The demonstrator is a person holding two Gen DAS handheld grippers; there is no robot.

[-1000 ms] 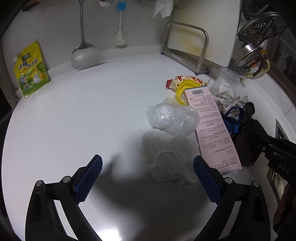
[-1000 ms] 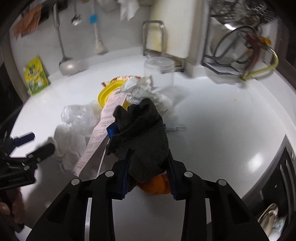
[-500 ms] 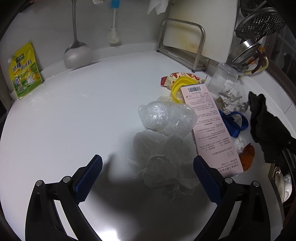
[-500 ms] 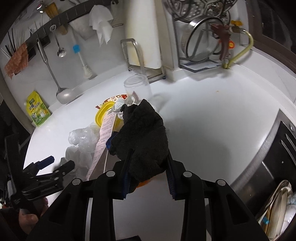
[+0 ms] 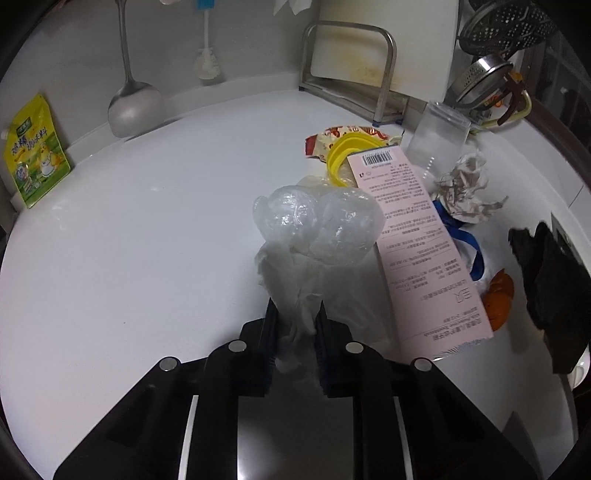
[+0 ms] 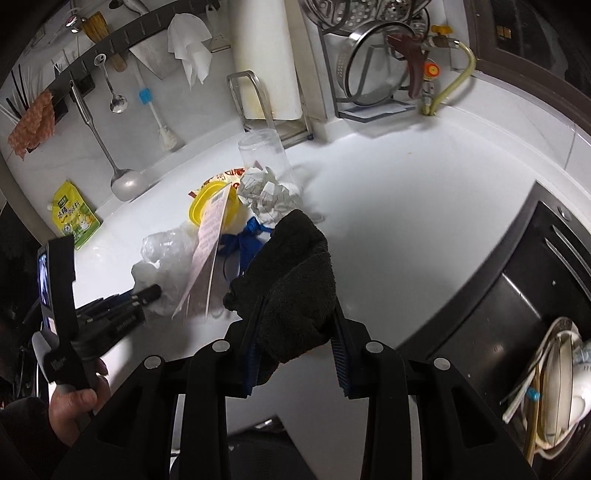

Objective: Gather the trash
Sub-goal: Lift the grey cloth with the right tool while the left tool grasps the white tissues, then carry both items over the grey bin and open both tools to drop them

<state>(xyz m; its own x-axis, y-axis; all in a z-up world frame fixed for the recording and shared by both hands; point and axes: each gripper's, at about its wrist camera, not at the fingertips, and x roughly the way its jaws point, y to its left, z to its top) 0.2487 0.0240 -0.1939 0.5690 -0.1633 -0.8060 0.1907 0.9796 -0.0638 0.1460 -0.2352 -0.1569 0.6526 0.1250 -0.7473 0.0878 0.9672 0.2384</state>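
Left hand-held gripper pinching thin white plastic wrap on white surface; right hand-held gripper clamping black cloth, lifted above trash pile.

A white countertop curves along a white wall. A dark rail on the wall carries a ladle, a brush and a white cloth. At the back edge stands a metal rack holding a white board; strainers crowd the far right corner.
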